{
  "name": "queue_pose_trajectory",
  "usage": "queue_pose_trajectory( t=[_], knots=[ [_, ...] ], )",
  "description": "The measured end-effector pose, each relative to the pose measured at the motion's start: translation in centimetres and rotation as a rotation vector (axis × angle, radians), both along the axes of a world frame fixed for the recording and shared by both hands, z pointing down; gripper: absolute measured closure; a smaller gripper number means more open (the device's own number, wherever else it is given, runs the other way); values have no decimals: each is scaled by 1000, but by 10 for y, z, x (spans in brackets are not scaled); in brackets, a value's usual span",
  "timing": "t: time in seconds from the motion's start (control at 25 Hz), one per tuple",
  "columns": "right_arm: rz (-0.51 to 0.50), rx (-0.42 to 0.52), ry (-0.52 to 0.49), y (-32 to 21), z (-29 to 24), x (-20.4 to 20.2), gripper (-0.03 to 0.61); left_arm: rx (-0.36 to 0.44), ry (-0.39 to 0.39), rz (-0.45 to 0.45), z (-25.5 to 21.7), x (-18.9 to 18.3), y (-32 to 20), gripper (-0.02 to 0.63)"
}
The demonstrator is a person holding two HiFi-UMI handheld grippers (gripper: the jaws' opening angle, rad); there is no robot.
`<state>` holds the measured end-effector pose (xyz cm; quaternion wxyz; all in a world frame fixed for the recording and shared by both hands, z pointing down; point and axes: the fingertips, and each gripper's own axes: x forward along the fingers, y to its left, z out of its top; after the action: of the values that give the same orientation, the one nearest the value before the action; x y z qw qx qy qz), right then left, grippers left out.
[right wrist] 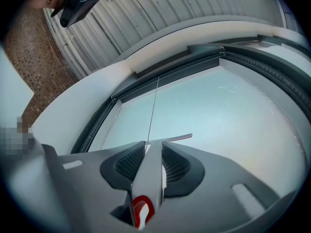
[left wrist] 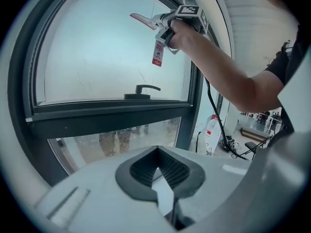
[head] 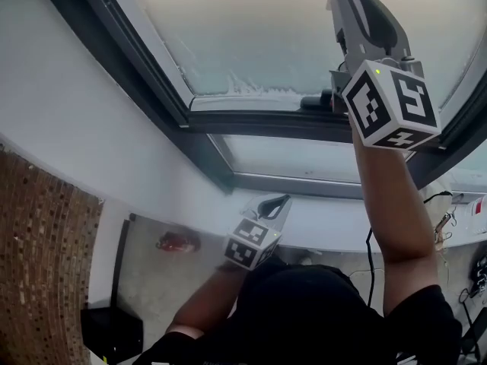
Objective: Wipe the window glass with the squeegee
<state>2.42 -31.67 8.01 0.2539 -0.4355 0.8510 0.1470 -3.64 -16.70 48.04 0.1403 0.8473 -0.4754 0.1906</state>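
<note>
Your right gripper point(right wrist: 153, 147) is clamped on the squeegee point(right wrist: 148, 178): both ribbed pads press against its grey handle, and the red mark shows at the near end. You hold it high against the upper window glass point(head: 266, 29), near the pane's right side, with a red tag point(left wrist: 158, 55) dangling below the tool. A thin cord point(right wrist: 153, 106) hangs down the pane just ahead of the jaws.

Your left gripper point(left wrist: 156, 152) hangs low by your body with its jaws brought together and nothing between them, pointing toward the lower pane point(left wrist: 121, 137).

A white jug point(left wrist: 211, 130) with red on it stands on the floor to the right of the window; you cannot tell what it holds.

The dark frame point(head: 251, 122) rings the upper pane, and its bottom rail carries a black window handle point(left wrist: 141, 90) that sticks out below the squeegee. The glass to the left of the tool is open right up to the frame's left side. A black cable point(left wrist: 214, 110) trails down from your right arm beside the right edge of the frame.
</note>
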Motion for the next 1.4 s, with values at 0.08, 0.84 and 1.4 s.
queue_pose_trajectory(
  t=[0.08, 0.84, 1.4],
  knots=[
    [6, -20, 10, -2, 12, -3, 453, 5, 12, 5, -4, -4, -3, 614],
    [240, -239, 29, -18, 151, -20, 451, -24, -33, 280, -2, -66, -18, 614],
    [273, -312, 35, -17, 188, -23, 451, -12, 19, 314, 0, -78, -26, 614]
  ],
)
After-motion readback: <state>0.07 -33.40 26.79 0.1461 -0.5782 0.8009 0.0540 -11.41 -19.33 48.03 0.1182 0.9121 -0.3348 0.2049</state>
